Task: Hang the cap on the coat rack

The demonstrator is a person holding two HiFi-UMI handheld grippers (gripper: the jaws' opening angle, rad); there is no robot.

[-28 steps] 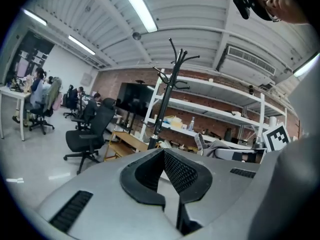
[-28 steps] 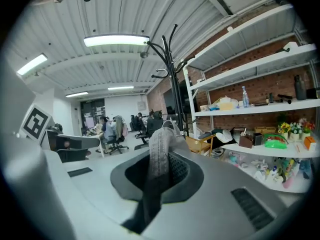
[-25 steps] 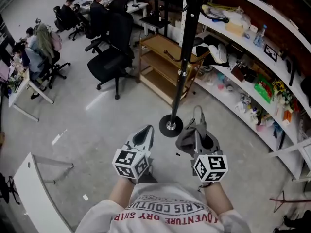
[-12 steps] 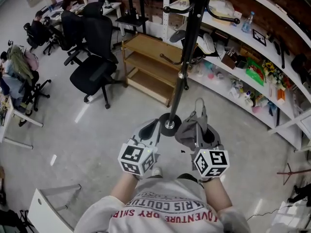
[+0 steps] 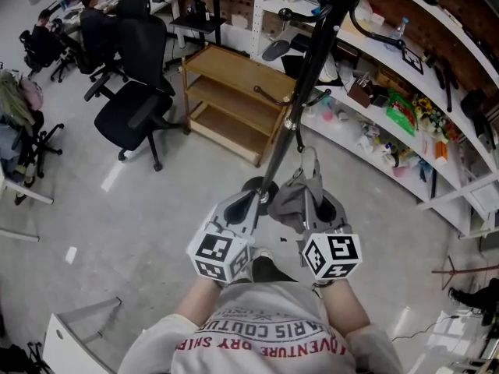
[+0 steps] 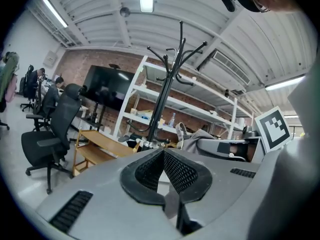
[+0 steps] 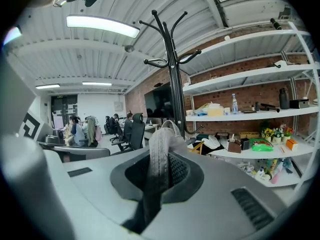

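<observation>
right tool point(image 7: 161, 168): closed on the grey cap point(image 5: 296, 199), fabric pinched between both pads, strap loop standing above the tips. left tool point(image 6: 162, 156): closed, nothing between its pads, positioned just beside the right tool. coat rack point(image 5: 313, 61): pole directly ahead of both tools, hooks above them.

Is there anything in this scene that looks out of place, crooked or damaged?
Nothing looks spilled or broken. Only the grey cap looks odd: the right gripper pinches it by a fold of fabric, so it hangs crumpled near the coat rack, not yet on a hook.
</observation>
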